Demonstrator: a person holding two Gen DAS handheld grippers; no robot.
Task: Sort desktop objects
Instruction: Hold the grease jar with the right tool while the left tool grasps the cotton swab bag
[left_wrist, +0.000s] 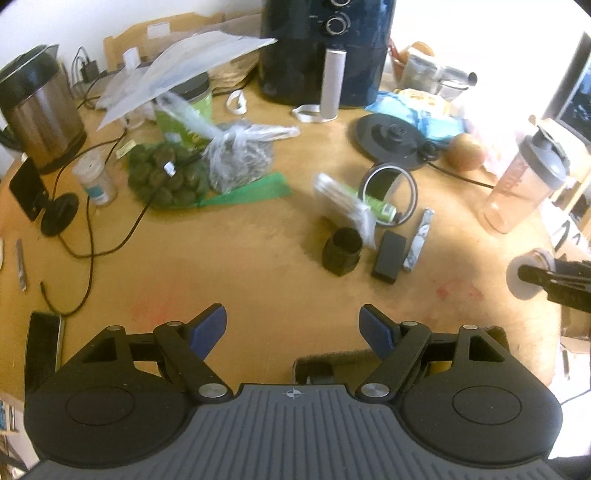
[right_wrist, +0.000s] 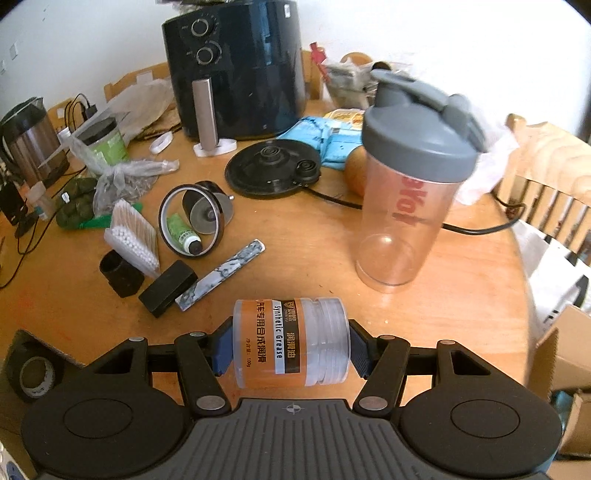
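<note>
A clear grease jar (right_wrist: 291, 341) with an orange-and-black label is gripped by the right claw (right_wrist: 291, 347), lying on its side between the two blue pads, which press on its two ends. It is held above the wooden surface (right_wrist: 295, 258), near that surface's front edge. In the left wrist view the same jar (left_wrist: 524, 275) is seen only partly, at the far right, with the right claw's black fingers around it.

The left claw (left_wrist: 293, 330) is open — its blue pads stand well apart with nothing between them — and is held over a bare stretch of the surface.

Just beyond the jar, a marbled grey-white bar (right_wrist: 221, 275), a black box (right_wrist: 167, 288) and a black cup-like holder (right_wrist: 120, 273) lie close together, the box touching the bar. Behind these a pack of cotton swabs (right_wrist: 133, 236) leans beside a round mirror (right_wrist: 194, 219), in front of which a green tube (right_wrist: 183, 234) lies. To the right a clear shaker bottle (right_wrist: 410, 184) with a grey lid stands upright. Farther back a black kettle base (right_wrist: 271, 170) is seen, and behind it a dark air fryer (right_wrist: 236, 66). At the left a steel kettle (right_wrist: 27, 140) and a green net of dark round fruit (left_wrist: 166, 177) are visible.
</note>
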